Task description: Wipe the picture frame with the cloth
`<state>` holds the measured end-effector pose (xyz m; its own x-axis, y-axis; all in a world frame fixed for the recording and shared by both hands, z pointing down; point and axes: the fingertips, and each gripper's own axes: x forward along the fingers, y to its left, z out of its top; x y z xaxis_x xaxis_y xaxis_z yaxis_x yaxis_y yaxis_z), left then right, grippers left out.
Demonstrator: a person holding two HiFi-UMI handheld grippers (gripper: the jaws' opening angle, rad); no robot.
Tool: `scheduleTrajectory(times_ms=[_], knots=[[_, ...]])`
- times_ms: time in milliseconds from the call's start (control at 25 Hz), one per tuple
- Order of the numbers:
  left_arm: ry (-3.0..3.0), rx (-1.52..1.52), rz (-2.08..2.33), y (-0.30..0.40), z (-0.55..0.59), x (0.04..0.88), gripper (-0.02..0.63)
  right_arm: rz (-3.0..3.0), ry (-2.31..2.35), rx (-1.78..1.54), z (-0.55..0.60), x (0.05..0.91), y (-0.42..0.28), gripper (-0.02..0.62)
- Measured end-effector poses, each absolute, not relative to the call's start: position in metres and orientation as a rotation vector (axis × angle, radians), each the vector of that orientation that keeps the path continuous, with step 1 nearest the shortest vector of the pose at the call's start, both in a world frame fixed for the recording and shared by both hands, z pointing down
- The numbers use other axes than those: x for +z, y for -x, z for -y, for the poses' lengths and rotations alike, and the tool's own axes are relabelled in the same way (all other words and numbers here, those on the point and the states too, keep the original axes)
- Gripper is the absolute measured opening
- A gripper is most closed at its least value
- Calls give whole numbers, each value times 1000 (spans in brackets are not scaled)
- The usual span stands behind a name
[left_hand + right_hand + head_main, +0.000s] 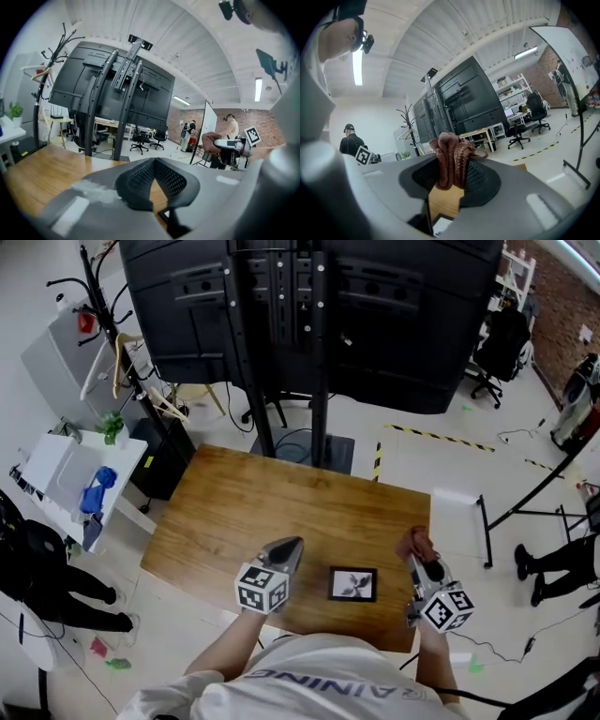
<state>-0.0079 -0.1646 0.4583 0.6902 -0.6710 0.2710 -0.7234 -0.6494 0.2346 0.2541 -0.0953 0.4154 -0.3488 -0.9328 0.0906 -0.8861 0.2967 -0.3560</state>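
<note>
A small black picture frame point(353, 584) with a white mat and a plant print lies flat near the front edge of the wooden table point(253, 512). To its right, my right gripper point(419, 559) is shut on a reddish-brown cloth point(416, 544); in the right gripper view the cloth point(453, 158) sticks up bunched between the jaws, with the frame's corner point(440, 224) low below them. Left of the frame, my left gripper point(291, 547) is shut with nothing in it; in the left gripper view its pads point(154, 173) meet and a frame corner point(165, 215) shows beneath.
A large black screen on a stand point(309, 315) rises behind the table. A white side table point(70, 474) with a blue item and a coat rack point(112, 324) stand at the left. A whiteboard base point(469, 512) and a person's legs point(553, 563) are at the right.
</note>
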Motion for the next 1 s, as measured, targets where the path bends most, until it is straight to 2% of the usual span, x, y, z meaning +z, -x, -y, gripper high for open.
scheduleTrajectory(times_ms=[400,1000], knots=[[-2644,152,1166,19,176,414,6,-2429,1766,-470,104,392,-271,116],[-2596,202,1057,9,158,439,8,-2481,1773,-485,88,403,-257,111]])
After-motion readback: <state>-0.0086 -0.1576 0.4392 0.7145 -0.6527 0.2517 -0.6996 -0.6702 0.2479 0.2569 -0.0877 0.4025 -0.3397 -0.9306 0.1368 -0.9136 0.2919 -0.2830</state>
